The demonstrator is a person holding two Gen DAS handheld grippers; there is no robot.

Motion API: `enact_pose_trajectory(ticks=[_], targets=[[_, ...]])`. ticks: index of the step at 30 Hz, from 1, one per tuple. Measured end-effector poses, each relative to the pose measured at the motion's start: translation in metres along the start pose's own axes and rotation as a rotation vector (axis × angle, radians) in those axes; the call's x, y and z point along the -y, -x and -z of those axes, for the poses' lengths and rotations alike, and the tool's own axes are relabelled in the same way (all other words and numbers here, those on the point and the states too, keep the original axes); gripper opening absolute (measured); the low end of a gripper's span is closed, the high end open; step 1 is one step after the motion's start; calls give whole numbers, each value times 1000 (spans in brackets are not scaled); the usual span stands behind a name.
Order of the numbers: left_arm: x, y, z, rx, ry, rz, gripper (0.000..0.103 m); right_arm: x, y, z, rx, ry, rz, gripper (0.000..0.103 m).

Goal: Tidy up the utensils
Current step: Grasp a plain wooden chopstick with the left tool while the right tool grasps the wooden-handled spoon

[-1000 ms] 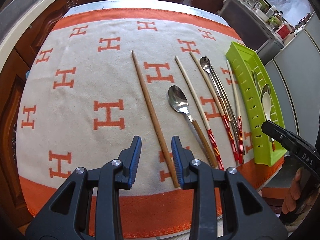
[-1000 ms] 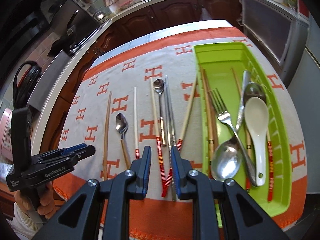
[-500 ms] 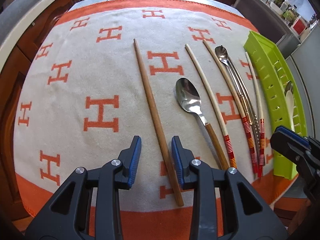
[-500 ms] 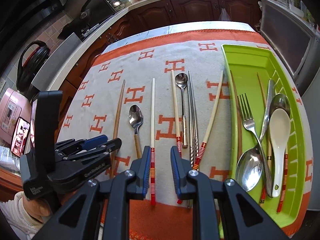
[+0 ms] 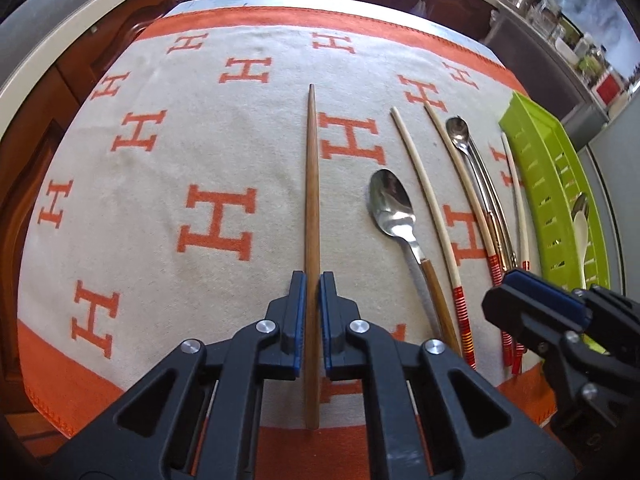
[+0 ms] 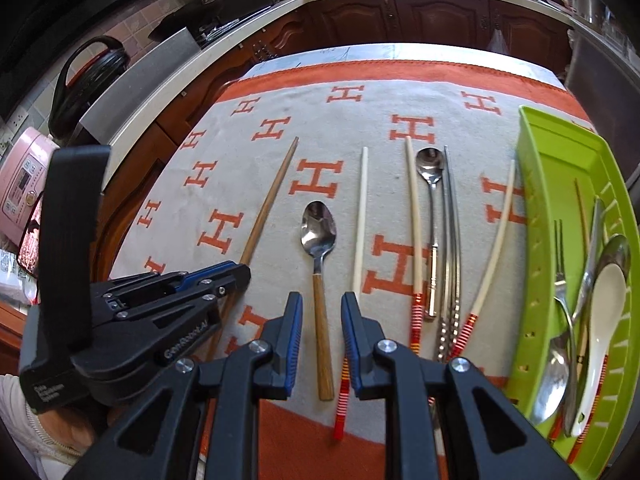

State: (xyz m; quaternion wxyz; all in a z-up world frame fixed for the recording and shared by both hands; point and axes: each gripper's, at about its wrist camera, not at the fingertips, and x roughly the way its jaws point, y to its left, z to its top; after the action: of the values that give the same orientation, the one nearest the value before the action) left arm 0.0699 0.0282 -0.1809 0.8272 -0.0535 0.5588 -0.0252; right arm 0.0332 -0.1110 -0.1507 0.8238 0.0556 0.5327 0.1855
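Two views split the work: your left gripper (image 5: 313, 300) has its fingers pinching the brown wooden chopstick (image 5: 311, 184), which lies on the H-patterned cloth (image 5: 160, 184) over the counter, left of the other utensils. Your right gripper (image 6: 318, 320) has its fingers spread, straddling the wooden-handled spoon (image 6: 320, 248). Only the right view looks into the green tray (image 6: 536, 208) at far right, showing a fork (image 6: 560, 264), spoons and a white ladle spoon (image 6: 600, 320).

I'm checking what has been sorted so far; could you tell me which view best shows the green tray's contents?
The right wrist view: the green tray lies open, showing its fork and white spoon. The left wrist view shows mainly its slotted side wall.
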Motion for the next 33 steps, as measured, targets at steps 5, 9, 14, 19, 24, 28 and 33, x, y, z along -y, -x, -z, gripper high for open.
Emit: enact_pose_trajectory(ticks=[5, 9, 14, 19, 24, 28, 33], targets=[[-17, 6, -1, 15, 39, 15, 5, -12, -15, -4, -20, 42, 11, 19], [-25, 11, -2, 31, 49, 17, 5, -18, -26, -5, -31, 67, 35, 19], [-29, 19, -2, 55, 48, 14, 5, -26, -42, 1, -63, 103, 113, 17], [-31, 23, 0, 65, 49, 8, 5, -30, -41, 4, -39, 130, 164, 7], [-29, 29, 0, 75, 42, 4, 5, -22, -28, 4, -22, 79, 142, 6], [-26, 41, -4, 98, 33, 5, 5, -9, -2, -1, 29, 14, 118, 6], [-19, 59, -15, 111, 35, 46, 5, 16, 37, -1, 101, -78, 106, 6]])
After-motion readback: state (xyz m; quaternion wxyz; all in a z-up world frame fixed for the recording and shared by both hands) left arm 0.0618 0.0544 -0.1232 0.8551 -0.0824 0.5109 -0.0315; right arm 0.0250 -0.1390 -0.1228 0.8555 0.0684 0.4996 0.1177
